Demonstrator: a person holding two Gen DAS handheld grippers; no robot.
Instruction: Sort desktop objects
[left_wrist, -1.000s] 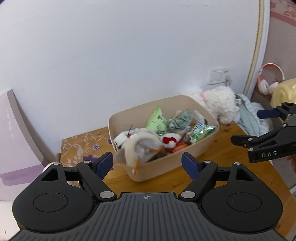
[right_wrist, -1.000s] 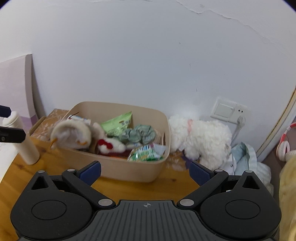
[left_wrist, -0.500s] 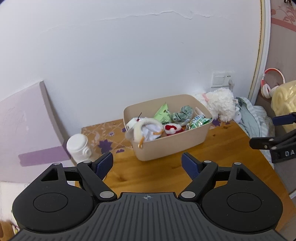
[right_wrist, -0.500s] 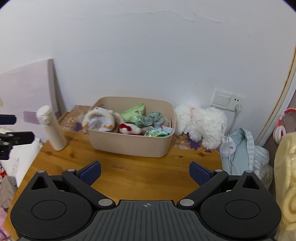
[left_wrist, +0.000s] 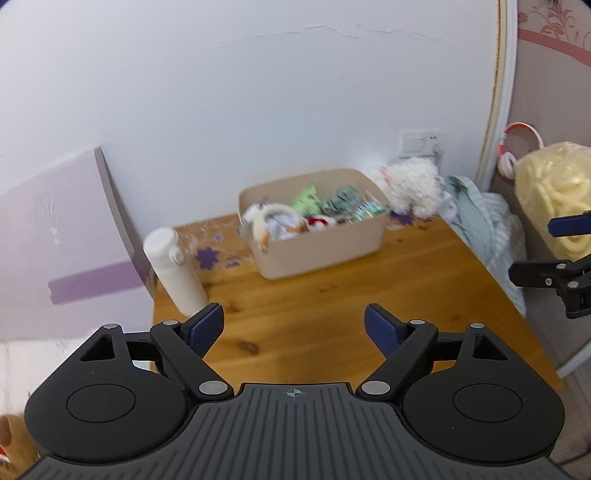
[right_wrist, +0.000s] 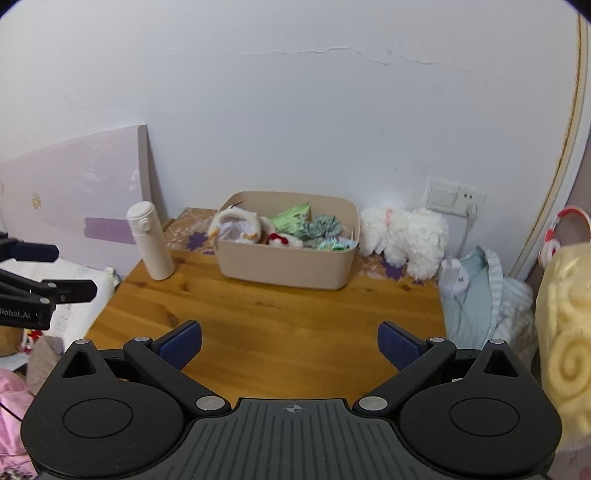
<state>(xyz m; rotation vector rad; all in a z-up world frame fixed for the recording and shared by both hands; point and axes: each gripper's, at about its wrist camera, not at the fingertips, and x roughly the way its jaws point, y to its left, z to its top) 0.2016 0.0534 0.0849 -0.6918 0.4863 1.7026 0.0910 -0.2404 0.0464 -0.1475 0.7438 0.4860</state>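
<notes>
The bin (right_wrist: 284, 264) stands at the back edge of the surface (right_wrist: 280, 332), against the wall, with plush toys (right_wrist: 236, 227) and snack packets (right_wrist: 291, 218) piled inside it. The bottle (right_wrist: 149, 240) stands upright to its left near the back left corner, and a board (right_wrist: 74, 195) leans on the wall beyond that corner. A fluffy toy (right_wrist: 406, 236) lies just right of the bin at the back right corner, with bundled cloth (right_wrist: 480, 288) off the right edge.
</notes>
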